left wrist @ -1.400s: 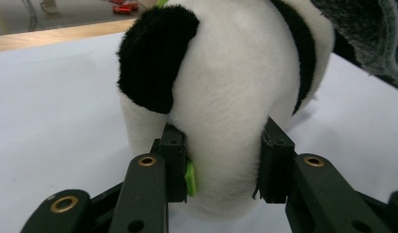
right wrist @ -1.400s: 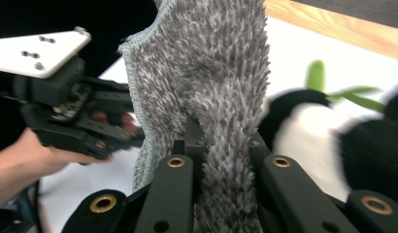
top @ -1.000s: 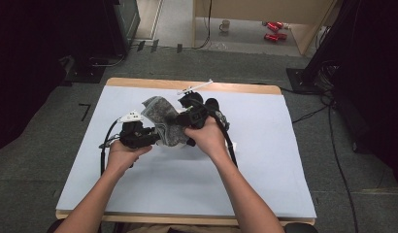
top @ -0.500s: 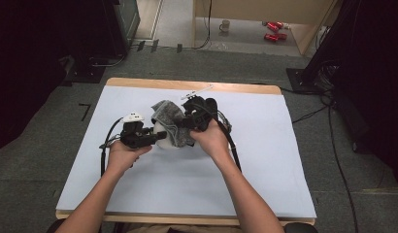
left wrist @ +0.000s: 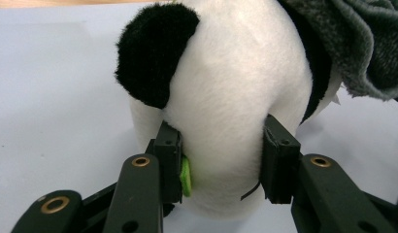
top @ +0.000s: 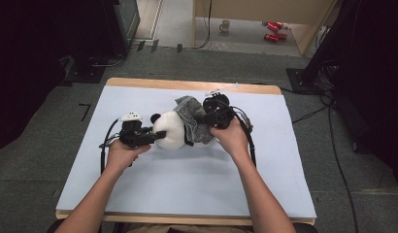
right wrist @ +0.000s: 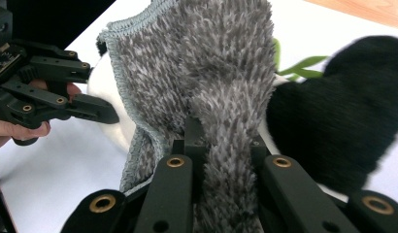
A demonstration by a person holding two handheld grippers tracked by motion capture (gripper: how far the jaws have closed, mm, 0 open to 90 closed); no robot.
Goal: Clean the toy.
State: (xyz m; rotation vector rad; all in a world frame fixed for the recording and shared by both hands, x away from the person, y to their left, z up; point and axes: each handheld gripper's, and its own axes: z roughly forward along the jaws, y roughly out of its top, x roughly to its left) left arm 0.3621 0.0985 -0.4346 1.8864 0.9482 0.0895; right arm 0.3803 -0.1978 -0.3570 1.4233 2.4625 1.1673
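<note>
- Panda plush toy [top: 170, 131] lies on its side on the pale blue table cover [top: 187, 189], a little beyond the middle of the table; every place below is given from this toy.
- Its white head points toward the person's left, with one black ear [left wrist: 151, 53] on the upper far side of the head.
- A grey fleece cloth [top: 192, 114] is draped over the toy's body, on the side away from the head; the head itself is bare.
- The left gripper [top: 147, 137] is at the toy's head end. In the left gripper view its two black jaws sit on either side of the white head, pads [left wrist: 170, 145] pressed against the fur, about half spread; they have just been opening a little, with the head between them.
- A small green tab [left wrist: 186, 175] shows at the inner face of one pad, against the white fur.
- The right gripper [top: 207, 119] is at the toy's body end, over the cloth. In the right gripper view its jaws are pinched tight on a bunched fold of the grey cloth [right wrist: 221, 97], which rises upright between them.
- Beside that fold, a black plush limb [right wrist: 333, 121] of the toy lies just to one side, and green leaf stitching [right wrist: 304, 65] shows on the white fur behind it.
- The person's forearms reach in from the near edge of the table, one hand on each gripper.
</note>
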